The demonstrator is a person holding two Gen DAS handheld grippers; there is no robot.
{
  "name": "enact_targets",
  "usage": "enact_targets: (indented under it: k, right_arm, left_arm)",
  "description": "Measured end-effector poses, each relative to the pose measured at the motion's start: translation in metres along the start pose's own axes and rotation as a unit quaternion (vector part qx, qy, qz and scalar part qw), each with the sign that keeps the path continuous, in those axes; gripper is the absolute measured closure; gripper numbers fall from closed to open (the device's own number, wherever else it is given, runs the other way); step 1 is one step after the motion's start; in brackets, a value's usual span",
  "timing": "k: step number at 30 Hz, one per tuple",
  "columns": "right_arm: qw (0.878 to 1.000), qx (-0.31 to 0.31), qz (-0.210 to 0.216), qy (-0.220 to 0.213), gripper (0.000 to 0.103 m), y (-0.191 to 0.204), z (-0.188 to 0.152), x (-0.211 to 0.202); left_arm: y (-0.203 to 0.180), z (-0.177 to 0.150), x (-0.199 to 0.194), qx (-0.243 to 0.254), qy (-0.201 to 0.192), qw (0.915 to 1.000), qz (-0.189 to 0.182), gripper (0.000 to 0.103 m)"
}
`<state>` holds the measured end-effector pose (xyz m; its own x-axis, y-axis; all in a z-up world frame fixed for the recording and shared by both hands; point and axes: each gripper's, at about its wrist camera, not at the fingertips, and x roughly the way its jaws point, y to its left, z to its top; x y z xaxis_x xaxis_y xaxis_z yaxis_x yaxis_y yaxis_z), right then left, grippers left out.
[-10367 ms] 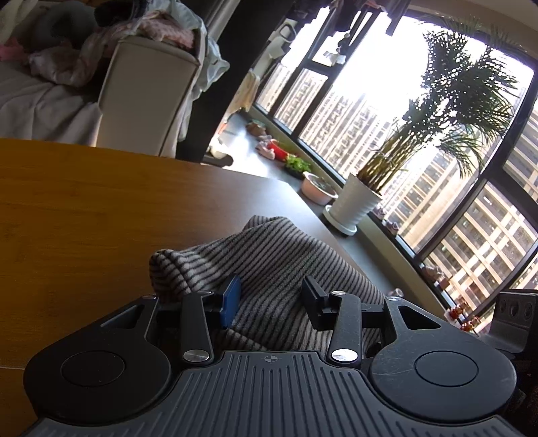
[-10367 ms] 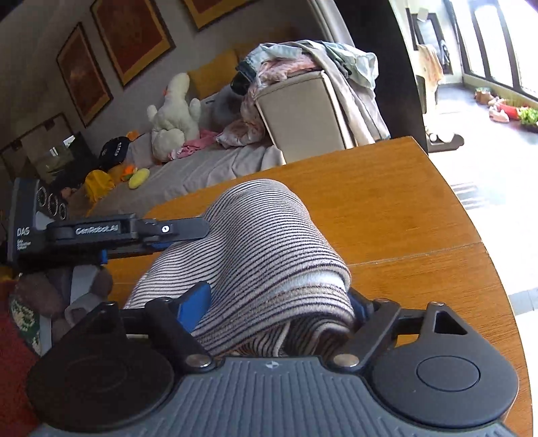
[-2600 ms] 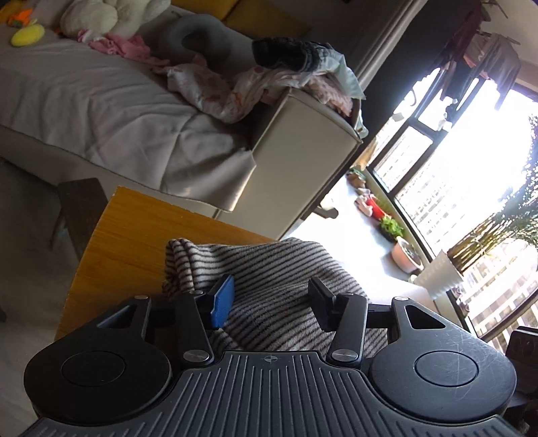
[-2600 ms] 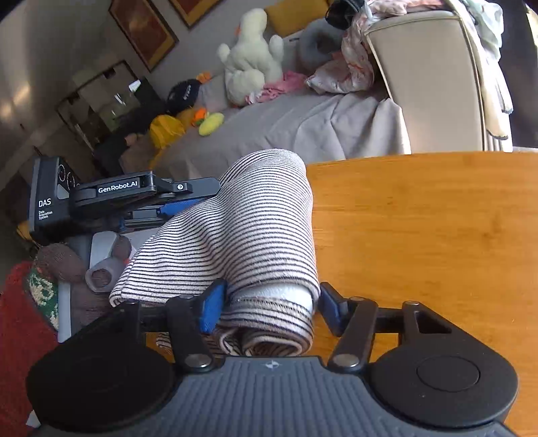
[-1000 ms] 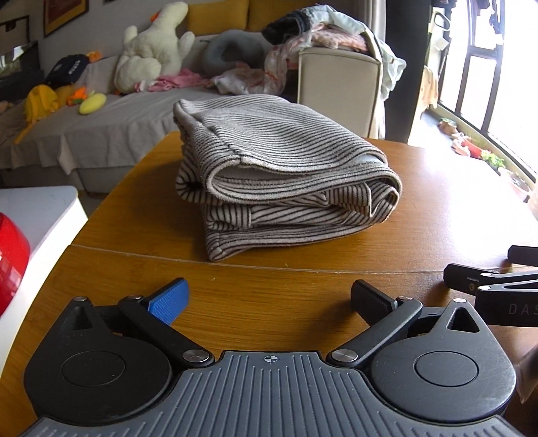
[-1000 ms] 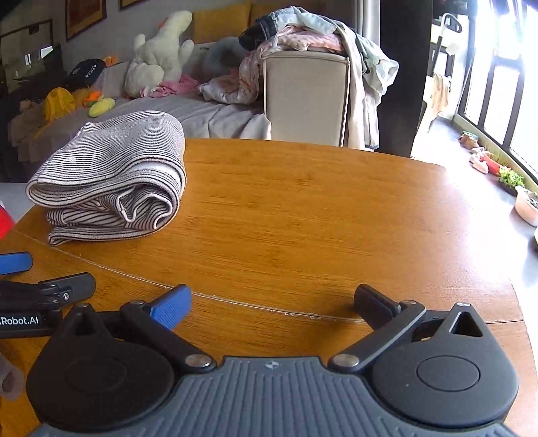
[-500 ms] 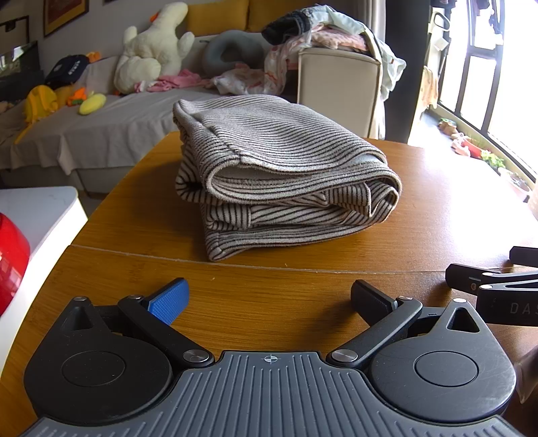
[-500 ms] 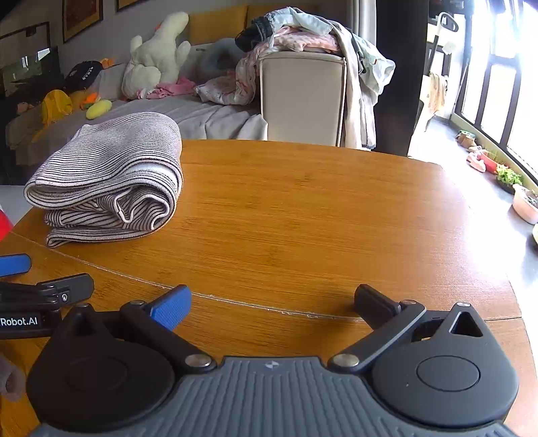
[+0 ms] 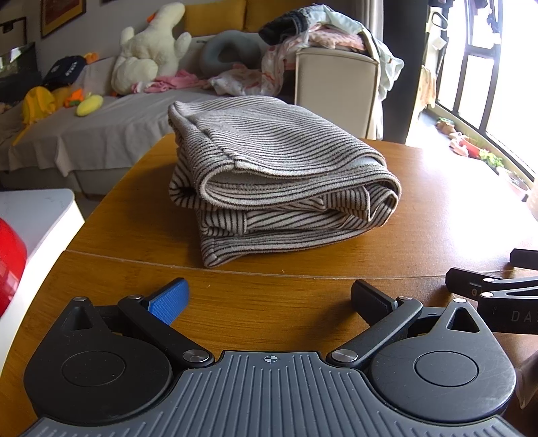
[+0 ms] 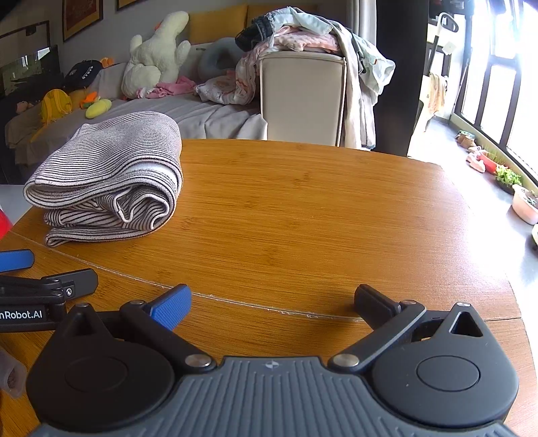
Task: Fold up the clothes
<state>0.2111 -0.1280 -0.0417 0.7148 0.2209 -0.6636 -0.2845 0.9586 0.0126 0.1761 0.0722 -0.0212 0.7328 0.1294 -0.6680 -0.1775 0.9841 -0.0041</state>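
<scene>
A: Left tongs (image 9: 269, 297) first. We have them spread wide and empty, low over the wooden surface (image 9: 437, 208). The striped garment (image 9: 279, 178) lies folded in a thick bundle straight ahead of them, apart from both fingers, just past the seam in the surface.

B: Right tongs (image 10: 272, 301) the same: splayed, holding nothing. From these the garment (image 10: 107, 181) sits ahead and off to the left, well apart; bare surface directly in front.

A: So which step do we log?

B: We judge the fold done and the bundle set down, with both tongs released. The bottom layer sticks out a little at the near edge, so the stack isn't quite square.

A: Next move, then?

B: As we read it, either a tidy-up of that protruding edge, or a fetch of another piece. The heap of clothes (image 10: 302, 30) on the beige chair, far ahead of the right tongs, looks like the supply. Either would call for a reach forward with fingers wide.

A: Any writing?

B: On the left tongs' body, seen at the left edge of the right view: "nRobot.AI", cut off. On the right tongs' body, at the right edge of the left view: "DA", also cut off. Nothing else legible.
</scene>
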Motion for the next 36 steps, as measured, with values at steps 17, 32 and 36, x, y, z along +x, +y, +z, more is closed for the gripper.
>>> enact_targets:
  k: [17,32,36]
  right_arm:
    - [1.0,-0.007,0.007,0.001,0.0,0.0015,0.0007,0.0007]
    - [1.0,-0.016,0.017,0.001,0.0,0.0048,0.0011,0.0016]
    - [1.0,-0.017,0.018,0.001,0.0,0.0054,0.0009,0.0016]
  left_arm:
    - [-0.0007,0.0015,-0.0005,0.003,0.0,1.0,-0.002,0.0]
    - [-0.0006,0.0019,-0.0007,0.003,0.0,1.0,-0.002,0.0]
    - [-0.0004,0.002,-0.0005,0.003,0.0,1.0,-0.002,0.0]
